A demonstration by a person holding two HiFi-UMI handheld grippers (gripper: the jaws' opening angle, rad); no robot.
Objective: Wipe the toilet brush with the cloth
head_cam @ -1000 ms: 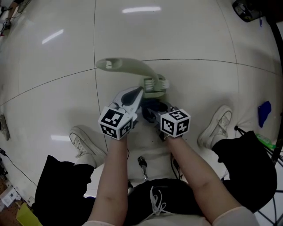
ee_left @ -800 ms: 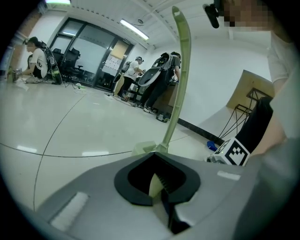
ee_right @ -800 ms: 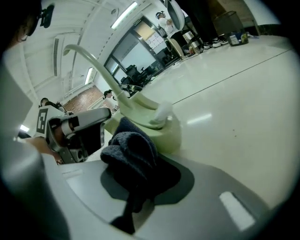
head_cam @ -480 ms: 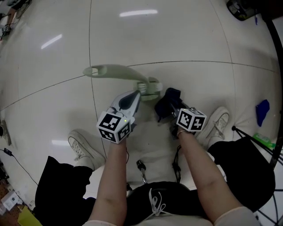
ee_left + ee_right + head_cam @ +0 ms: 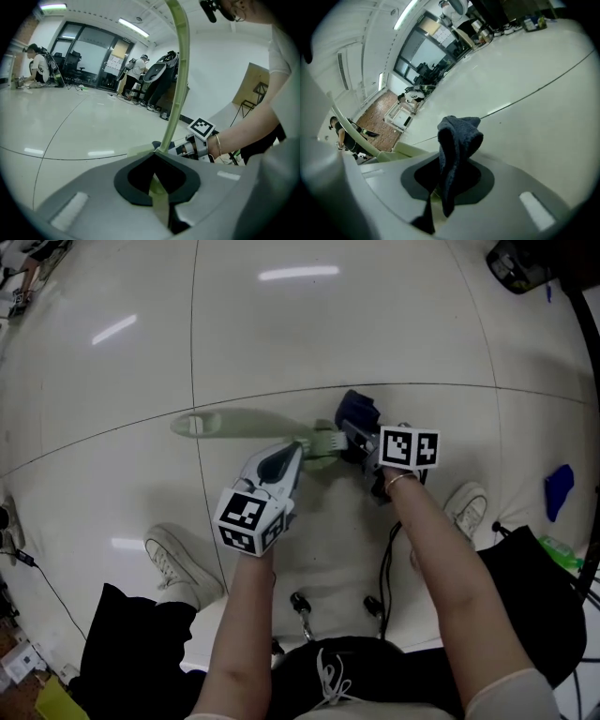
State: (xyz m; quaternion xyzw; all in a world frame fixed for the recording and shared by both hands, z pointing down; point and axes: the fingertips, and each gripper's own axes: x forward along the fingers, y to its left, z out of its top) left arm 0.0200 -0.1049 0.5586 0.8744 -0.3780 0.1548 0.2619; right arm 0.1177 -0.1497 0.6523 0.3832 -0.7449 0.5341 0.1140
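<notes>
The left gripper (image 5: 292, 455) pinches the pale green toilet brush (image 5: 239, 423); the right gripper (image 5: 359, 441) clamps the dark blue cloth (image 5: 356, 411) just beside its head.

The toilet brush (image 5: 246, 424) stretches leftward over the floor (image 5: 375, 315), its head end in the left gripper (image 5: 295, 454). Just right of that head, the cloth (image 5: 356, 412) sits in the right gripper (image 5: 364, 442).

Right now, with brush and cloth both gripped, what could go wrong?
The left gripper clamps the toilet brush near its head, so the long free handle might swing or twist. The right gripper pinches only a fold of the dark blue cloth, which might pull out while rubbing.
</notes>
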